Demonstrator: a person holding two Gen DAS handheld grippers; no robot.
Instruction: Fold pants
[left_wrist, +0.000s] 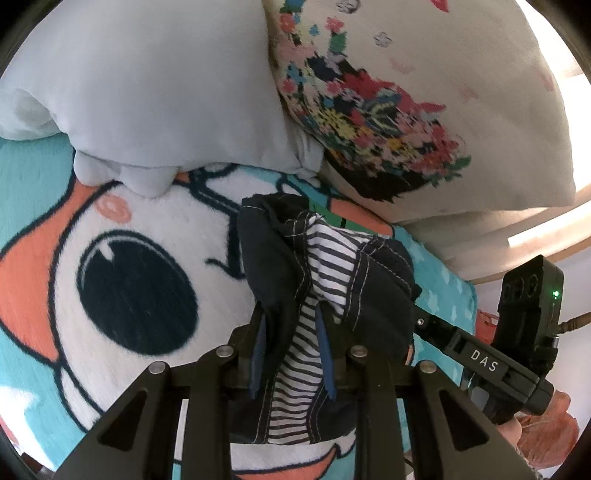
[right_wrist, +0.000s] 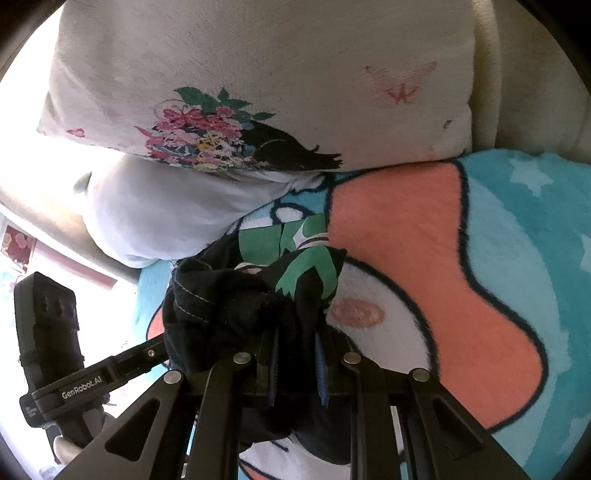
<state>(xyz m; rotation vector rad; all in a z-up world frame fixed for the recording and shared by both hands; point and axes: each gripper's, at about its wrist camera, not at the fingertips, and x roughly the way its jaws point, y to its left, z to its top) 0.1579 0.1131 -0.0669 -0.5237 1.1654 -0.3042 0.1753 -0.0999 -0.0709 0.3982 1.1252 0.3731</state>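
A bed is lying covered by a teal cartoon-print fleece blanket with orange and white patches. Resting on it are a pale blue pillow, a floral-print pillow, and the dark pants, bunched.

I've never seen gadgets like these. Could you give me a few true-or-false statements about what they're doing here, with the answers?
1. Both grippers clamp the dark pants. True: left gripper and right gripper each pinch fabric.
2. The pants have a plain red lining. False: it is white with dark stripes.
3. The pants lie neatly folded flat. False: they are bunched up.
4. A cartoon blanket lies beneath. True.
5. The floral pillow lies under the pants. False: it sits behind them.
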